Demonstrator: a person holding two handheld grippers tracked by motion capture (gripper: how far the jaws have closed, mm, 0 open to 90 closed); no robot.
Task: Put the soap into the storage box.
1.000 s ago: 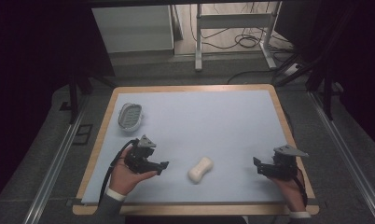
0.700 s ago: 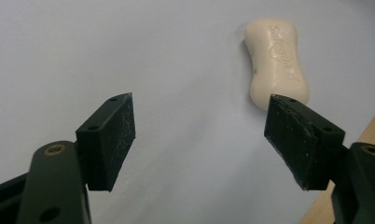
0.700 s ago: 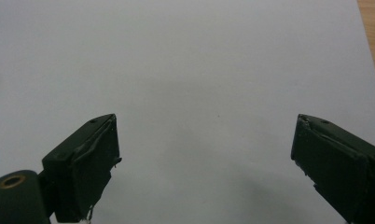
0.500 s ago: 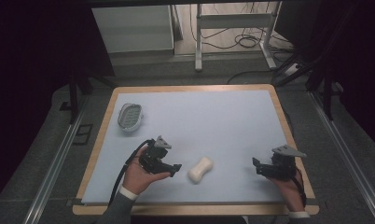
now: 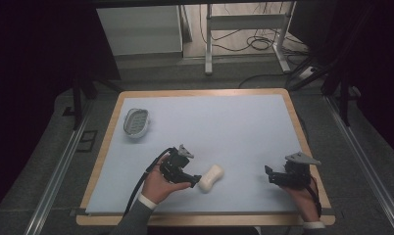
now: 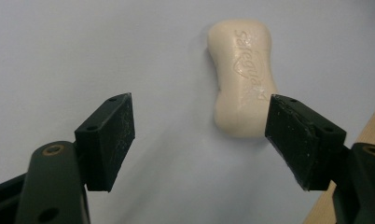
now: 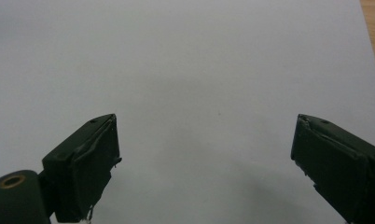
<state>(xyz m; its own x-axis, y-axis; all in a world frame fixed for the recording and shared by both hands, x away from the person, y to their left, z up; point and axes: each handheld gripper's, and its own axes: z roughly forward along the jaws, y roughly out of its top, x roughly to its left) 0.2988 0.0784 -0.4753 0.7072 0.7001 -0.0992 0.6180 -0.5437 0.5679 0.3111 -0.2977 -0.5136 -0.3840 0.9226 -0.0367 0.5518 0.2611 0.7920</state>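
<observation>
On the pale blue table (image 5: 224, 122), our left gripper (image 6: 199, 135) spreads its fingers wide; the soap bar (image 6: 241, 74) sits off-centre, touching the right-hand finger (image 6: 300, 137). Closing now may shove it aside. Our right gripper (image 7: 209, 163) gapes empty.

hand-held gripper (image 5: 194, 180): black, grey plate, black cable | sleeve (image 5: 138, 220): grey, white cuff
</observation>
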